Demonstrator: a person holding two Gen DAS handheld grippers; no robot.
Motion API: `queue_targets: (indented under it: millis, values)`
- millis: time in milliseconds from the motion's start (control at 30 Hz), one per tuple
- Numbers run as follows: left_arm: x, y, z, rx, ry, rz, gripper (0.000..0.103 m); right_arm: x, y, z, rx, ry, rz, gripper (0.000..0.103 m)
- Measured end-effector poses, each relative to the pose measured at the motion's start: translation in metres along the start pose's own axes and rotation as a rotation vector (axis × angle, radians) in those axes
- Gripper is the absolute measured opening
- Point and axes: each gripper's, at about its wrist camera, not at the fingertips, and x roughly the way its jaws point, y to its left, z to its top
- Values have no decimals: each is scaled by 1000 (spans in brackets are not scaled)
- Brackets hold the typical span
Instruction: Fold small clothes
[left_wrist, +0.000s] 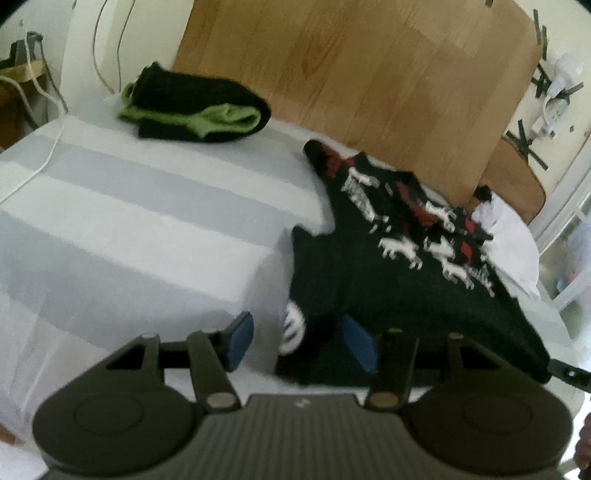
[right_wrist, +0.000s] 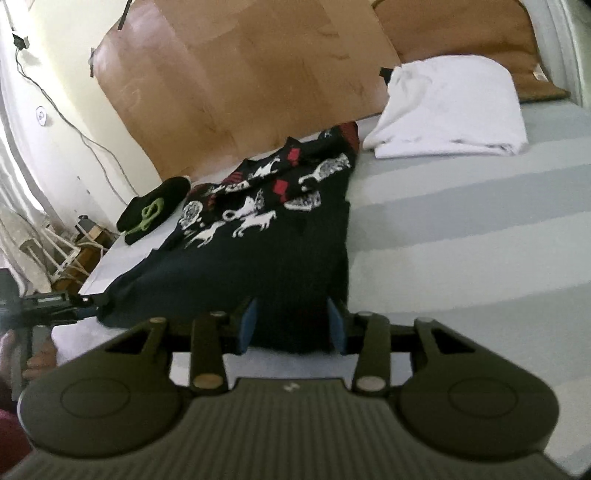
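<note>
Right wrist, white folded cloth (right_wrist: 448, 107) beyond black garment (right_wrist: 258, 236)

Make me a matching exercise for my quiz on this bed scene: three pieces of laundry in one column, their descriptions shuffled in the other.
Things:
1. black patterned garment
2. white folded cloth
3. black and green garment

Descriptions:
A. folded near the headboard on the right side
B. spread out, its near edge between the pads of the right claw
C. bundled at the bed's far left corner

Pairs: 1-B, 2-A, 3-C

Three garments: patterned black (right_wrist: 266, 236), black-green (left_wrist: 195, 107), seemingly folded white (right_wrist: 447, 110).
</note>
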Motion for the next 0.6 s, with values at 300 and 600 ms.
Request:
queue_targets:
  millis: [300, 600]
  values:
    - [27, -26, 5, 140, 14, 81, 20, 10, -5, 11, -37, -41, -219, 8]
    - [28, -35, 2, 206, 3, 149, 29, -9, 23, 7, -196, -196, -215, 37]
